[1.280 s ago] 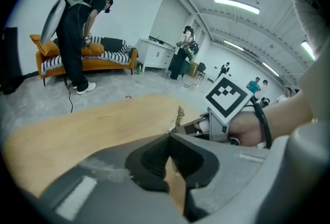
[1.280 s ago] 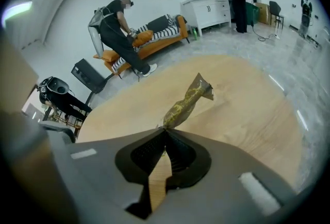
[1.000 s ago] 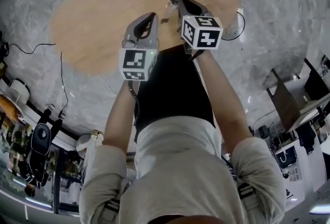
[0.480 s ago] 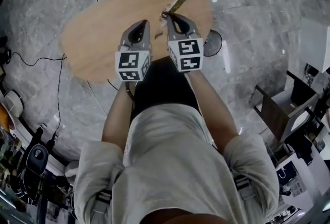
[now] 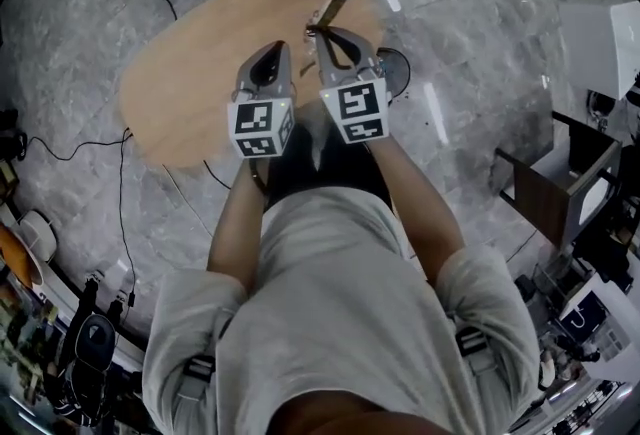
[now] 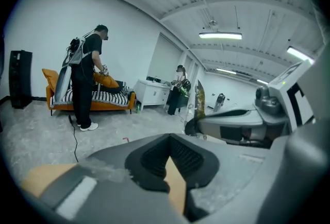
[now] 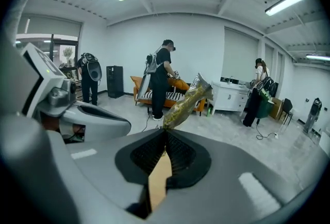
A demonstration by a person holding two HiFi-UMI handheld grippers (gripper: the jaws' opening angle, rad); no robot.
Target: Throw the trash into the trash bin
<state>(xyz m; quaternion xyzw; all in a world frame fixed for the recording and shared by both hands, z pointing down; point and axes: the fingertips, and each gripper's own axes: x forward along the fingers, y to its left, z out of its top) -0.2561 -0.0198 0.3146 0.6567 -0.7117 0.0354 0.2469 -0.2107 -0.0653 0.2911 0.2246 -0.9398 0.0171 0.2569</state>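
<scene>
The wrapper (image 5: 336,0), a long crinkly greenish-gold packet, is pinched by its lower end in the right tongs (image 5: 318,30) and sticks out beyond their tips, up in the air over the far part of the wooden table (image 5: 190,73). The right gripper view shows it rising slantwise out of the closed jaws, which meet on it at their tips. A second ago the same packet was already in the same grip, but both pairs of tongs were low over the tabletop, which filled much more of the head view; now the table looks smaller and lies well beneath them, so the packet has been lifted clear of the wood. The right tongs have also rolled: their marker cube (image 5: 356,113) then showed two faces at a slant and sat ahead of the other cube, while now it faces the head camera more squarely and sits level with it. The left tongs (image 5: 276,51) have come up alongside, just beside the right pair, jaws closed together with nothing between them. A dark round thing (image 5: 396,73) on the grey stone floor (image 5: 470,33) peeps out beside the table's edge near the right tongs; I cannot tell what it is. In the room beyond, a person (image 7: 164,78) stands at an orange sofa (image 6: 56,95).
</scene>
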